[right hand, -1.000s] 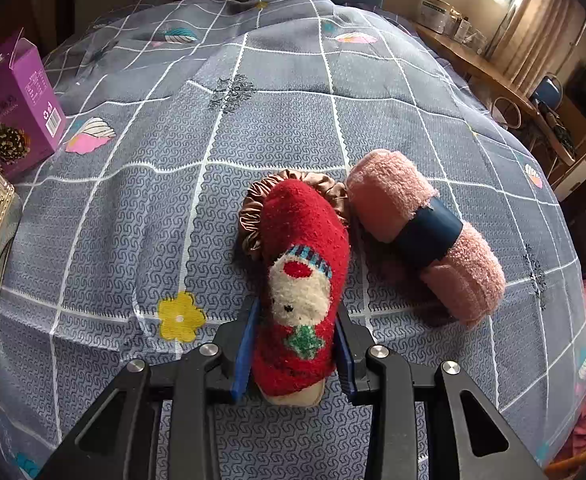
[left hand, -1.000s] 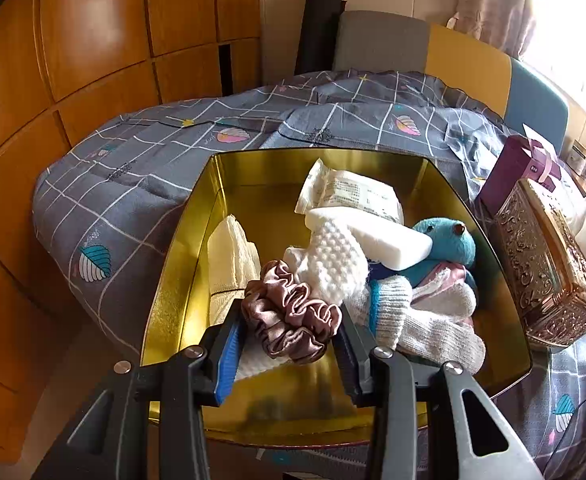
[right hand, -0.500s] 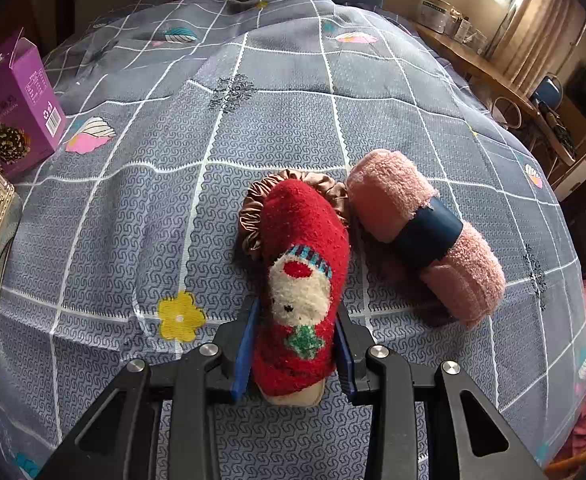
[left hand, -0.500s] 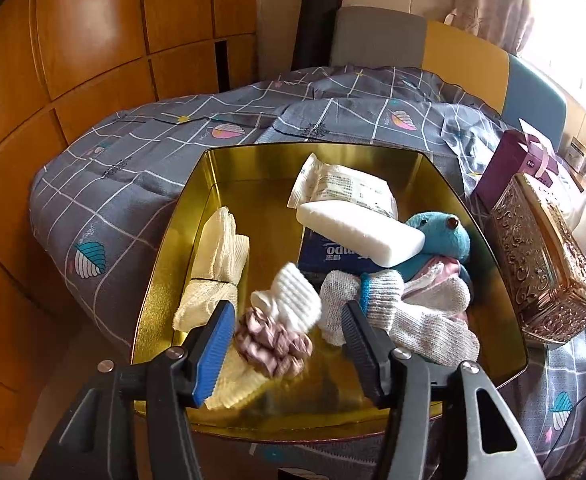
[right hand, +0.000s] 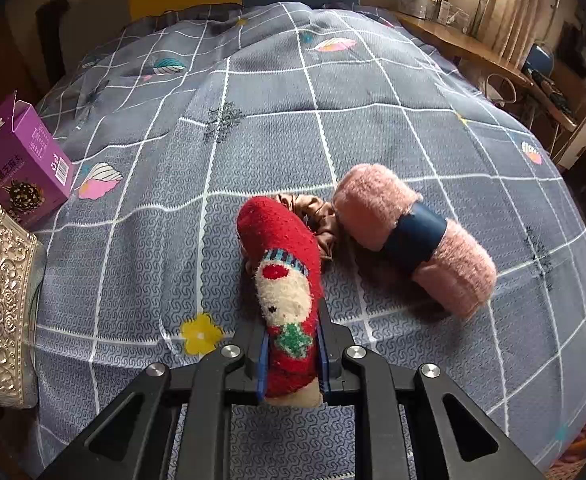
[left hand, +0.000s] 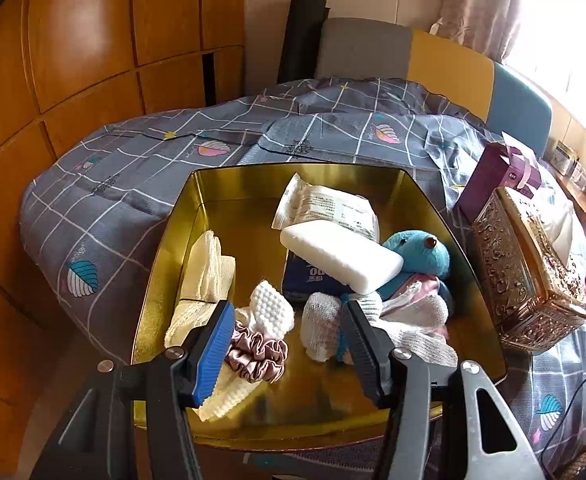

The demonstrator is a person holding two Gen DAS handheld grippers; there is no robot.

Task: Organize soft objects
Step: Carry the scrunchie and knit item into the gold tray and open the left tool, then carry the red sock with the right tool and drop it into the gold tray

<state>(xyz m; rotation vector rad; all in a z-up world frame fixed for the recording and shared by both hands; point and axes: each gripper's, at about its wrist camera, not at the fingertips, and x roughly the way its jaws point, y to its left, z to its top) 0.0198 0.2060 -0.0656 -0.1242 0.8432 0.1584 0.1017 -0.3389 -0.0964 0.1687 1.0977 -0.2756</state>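
My left gripper [left hand: 289, 344] is open and empty above the near end of a gold tin [left hand: 213, 188]. A mauve satin scrunchie [left hand: 257, 354] lies in the tin between its fingers, beside a white knobbly sock [left hand: 271, 310]. The tin also holds folded cream cloths [left hand: 207, 268], a white sponge [left hand: 341, 256], a blue plush toy [left hand: 421, 252] and grey-white socks [left hand: 413, 328]. My right gripper [right hand: 293, 354] is shut on a red Santa sock [right hand: 287, 276], lifted off the bed. A brown scrunchie [right hand: 317, 216] and a pink yarn roll [right hand: 413, 236] lie behind it.
An ornate gold tissue box [left hand: 525, 276] stands right of the tin, also in the right wrist view [right hand: 1, 292]. A purple carton [right hand: 21, 164] stands behind it. The grey checked quilt [right hand: 253, 120] covers the bed. Wooden wardrobe panels [left hand: 73, 60] lie left.
My left gripper opened and dropped the mauve scrunchie into the tin, then drew back a little. My right gripper tightened on the red sock and lifted it, uncovering the brown scrunchie.
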